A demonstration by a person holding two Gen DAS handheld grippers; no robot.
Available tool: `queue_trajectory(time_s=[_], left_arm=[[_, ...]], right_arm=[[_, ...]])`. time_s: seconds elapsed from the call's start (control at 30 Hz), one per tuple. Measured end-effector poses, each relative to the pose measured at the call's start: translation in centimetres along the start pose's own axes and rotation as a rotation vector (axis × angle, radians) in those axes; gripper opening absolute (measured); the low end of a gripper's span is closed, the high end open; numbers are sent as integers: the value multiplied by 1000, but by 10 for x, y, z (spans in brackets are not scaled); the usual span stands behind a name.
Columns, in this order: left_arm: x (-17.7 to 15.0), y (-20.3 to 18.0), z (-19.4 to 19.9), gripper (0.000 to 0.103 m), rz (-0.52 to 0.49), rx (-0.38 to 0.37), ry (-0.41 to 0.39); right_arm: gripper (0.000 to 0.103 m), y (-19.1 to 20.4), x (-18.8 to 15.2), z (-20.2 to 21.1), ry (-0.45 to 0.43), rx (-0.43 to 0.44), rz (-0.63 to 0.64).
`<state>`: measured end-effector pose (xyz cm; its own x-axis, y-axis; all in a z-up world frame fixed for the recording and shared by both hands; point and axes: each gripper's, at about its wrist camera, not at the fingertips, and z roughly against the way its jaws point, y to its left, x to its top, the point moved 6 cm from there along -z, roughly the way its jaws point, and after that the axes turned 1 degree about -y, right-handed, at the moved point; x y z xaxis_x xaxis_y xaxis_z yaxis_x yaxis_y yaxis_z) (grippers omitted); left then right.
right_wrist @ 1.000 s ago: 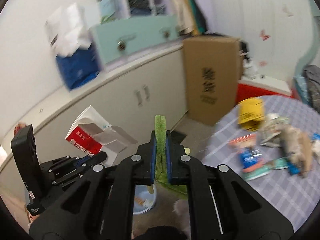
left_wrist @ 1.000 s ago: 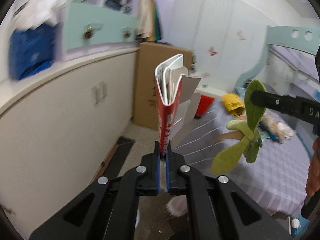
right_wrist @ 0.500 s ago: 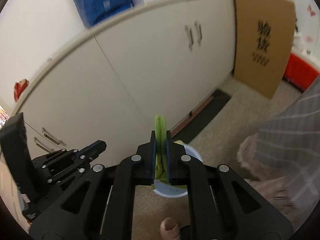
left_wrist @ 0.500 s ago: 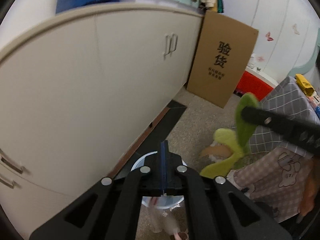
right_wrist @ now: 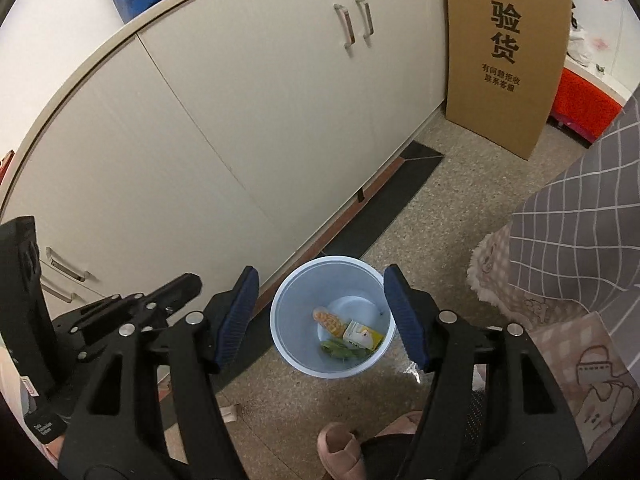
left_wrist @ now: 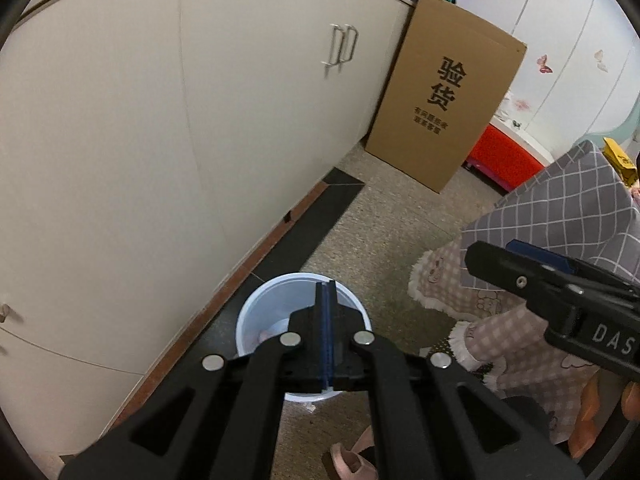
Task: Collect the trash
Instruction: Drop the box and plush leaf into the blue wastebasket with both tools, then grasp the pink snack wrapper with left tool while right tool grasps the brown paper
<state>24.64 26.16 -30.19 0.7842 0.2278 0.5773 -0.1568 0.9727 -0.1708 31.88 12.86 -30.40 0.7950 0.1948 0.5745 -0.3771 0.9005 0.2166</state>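
A light blue trash bin point(right_wrist: 296, 356) stands on the speckled floor by the cabinet. Inside it lie a green peel point(right_wrist: 340, 350), a yellow-white packet point(right_wrist: 362, 334) and an orange-yellow wrapper point(right_wrist: 329, 319). My right gripper point(right_wrist: 322, 312) is open and empty, straight above the bin. My left gripper point(left_wrist: 325, 292) is shut with nothing between its pads, above the bin point(left_wrist: 256, 312) in the left wrist view. The right gripper point(left_wrist: 492, 258) shows at the right of the left wrist view, and the left gripper point(right_wrist: 188, 284) shows at the left of the right wrist view.
White cabinets point(right_wrist: 240, 120) line the left side. A tall cardboard box point(right_wrist: 508, 48) leans against them, with a red crate point(right_wrist: 580, 100) behind. A grey checked tablecloth point(right_wrist: 580, 216) hangs at the right. A pink slipper point(right_wrist: 340, 452) is at the bottom.
The red-and-white carton left my left gripper, which stayed shut. My right gripper opened and the green peel dropped into the bin. Both views tilted down toward the bin.
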Motion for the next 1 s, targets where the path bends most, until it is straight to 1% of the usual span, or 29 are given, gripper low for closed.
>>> queue_trajectory(time_s=[0.07, 0.17, 0.2, 0.27, 0.3, 0.33, 0.37, 0.43, 0.5, 0.53, 0.67, 0.73, 0.8, 0.9, 0.93, 0.97, 1.0], left_arm=[[2, -7, 2, 0, -8, 1, -1], [6, -20, 7, 2, -9, -22, -7], [7, -25, 9, 5, -9, -30, -6], [12, -39, 13, 23, -17, -38, -13], [15, -46, 17, 40, -23, -38, -24], [18, -53, 19, 45, -31, -38, -35], [22, -65, 25, 46, -49, -44, -53], [28, -84, 33, 51, -72, -65, -67], [38, -113, 44, 52, -93, -116, -88], [42, -124, 48, 54, -102, -131, -95], [60, -189, 71, 61, -147, -213, -132], [68, -220, 79, 69, -168, -250, -149], [73, -260, 90, 72, -200, -296, -162], [74, -309, 95, 74, -254, -342, -148], [72, -330, 94, 74, -274, -358, -133], [72, -343, 92, 75, -285, -370, -122], [71, -356, 89, 75, -296, -382, -107]], right_arm=[[64, -3, 2, 10, -20, -11, 0], [65, -11, 7, 29, -62, -29, -8], [65, -15, 10, 39, -82, -34, -14], [65, -22, 15, 55, -113, -49, -24], [65, -27, 18, 67, -136, -60, -26], [65, -32, 21, 77, -158, -66, -29], [65, -37, 23, 88, -178, -74, -34], [66, -53, 28, 113, -219, -98, -51], [67, -70, 33, 138, -257, -115, -72], [67, -80, 35, 152, -279, -130, -84], [68, -123, 38, 203, -350, -180, -133], [69, -148, 36, 229, -384, -223, -155], [69, -177, 32, 254, -413, -256, -190], [70, -220, 25, 286, -442, -314, -243], [70, -234, 21, 297, -451, -335, -260], [71, -252, 17, 308, -457, -360, -283], [71, -260, 13, 314, -461, -374, -297]])
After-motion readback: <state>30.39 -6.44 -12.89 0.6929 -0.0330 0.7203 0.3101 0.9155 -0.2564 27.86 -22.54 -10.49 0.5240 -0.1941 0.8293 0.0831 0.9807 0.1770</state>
